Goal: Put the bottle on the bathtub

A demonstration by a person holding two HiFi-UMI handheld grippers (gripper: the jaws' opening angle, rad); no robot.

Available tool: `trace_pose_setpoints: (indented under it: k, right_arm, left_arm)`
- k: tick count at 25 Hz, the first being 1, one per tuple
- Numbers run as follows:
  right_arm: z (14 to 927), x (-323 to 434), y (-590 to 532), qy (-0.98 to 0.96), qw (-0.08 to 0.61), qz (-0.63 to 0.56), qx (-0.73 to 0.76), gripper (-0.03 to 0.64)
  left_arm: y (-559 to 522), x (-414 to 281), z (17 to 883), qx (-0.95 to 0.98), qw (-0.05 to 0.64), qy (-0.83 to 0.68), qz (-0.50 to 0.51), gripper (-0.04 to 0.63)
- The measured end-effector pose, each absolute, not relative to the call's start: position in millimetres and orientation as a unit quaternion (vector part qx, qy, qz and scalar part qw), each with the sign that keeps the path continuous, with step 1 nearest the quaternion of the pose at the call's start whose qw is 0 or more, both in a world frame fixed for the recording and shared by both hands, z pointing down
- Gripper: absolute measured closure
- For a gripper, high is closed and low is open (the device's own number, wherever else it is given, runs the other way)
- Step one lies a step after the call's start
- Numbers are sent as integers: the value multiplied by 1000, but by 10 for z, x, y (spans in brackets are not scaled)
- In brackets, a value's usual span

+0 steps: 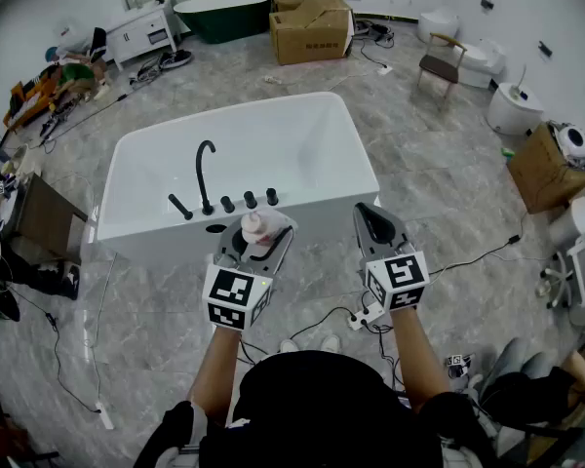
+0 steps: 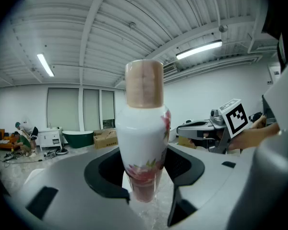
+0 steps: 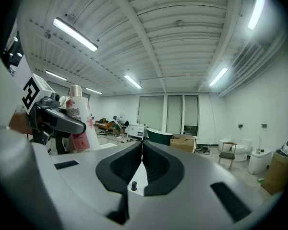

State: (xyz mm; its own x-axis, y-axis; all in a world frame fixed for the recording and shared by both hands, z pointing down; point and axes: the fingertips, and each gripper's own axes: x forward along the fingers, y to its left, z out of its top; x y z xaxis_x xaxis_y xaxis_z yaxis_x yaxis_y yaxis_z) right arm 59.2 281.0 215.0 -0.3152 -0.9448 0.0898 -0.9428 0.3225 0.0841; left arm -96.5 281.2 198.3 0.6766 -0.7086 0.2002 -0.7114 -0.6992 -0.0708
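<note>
**Obs:** Jaws first. Your left gripper (image 1: pixel 263 240) has its jaws spread wide and clamped on the bottle (image 1: pixel 253 227). The jaws of your right gripper (image 1: pixel 369 217) are pressed together with nothing between them.

**Op:** Which view settles the left?

**Obs:** The left gripper view. The dark pads press on both sides of the bottle's lower body, where the pink flower print is. The bottle stands upright with its tan cap (image 2: pixel 144 83) on top. Under its base that view shows only mottled grey floor (image 2: pixel 156 214). From your head view you see just the cap from above, framed by the jaws, and no pad contact.

**Op:** Where is it against the bathtub?

**Obs:** Only the head view gives that. The bottle sits over the near rim of the white bathtub (image 1: pixel 292 154), just in front of the row of black knobs (image 1: pixel 249 201) and right of the black faucet (image 1: pixel 206 169). From above I cannot tell whether the base touches the rim.

**Op:** And the right gripper view?

**Obs:** It shows the jaws meeting in one line. At its left edge it also shows the bottle side-on in the left gripper, with a printed label (image 3: pixel 77 113) that no other view shows. The left gripper view in turn catches your right gripper's marker cube (image 2: pixel 235 118), level and well off to the side.
</note>
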Motion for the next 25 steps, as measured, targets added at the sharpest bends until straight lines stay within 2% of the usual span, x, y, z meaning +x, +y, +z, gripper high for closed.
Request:
trace_pose_setpoints:
  k: [25]
  right_arm:
    - [2245, 978, 2901, -823, 46, -4, 566, 594]
  left_arm:
    - [2936, -545, 2099, 906, 13, -409, 106, 354]
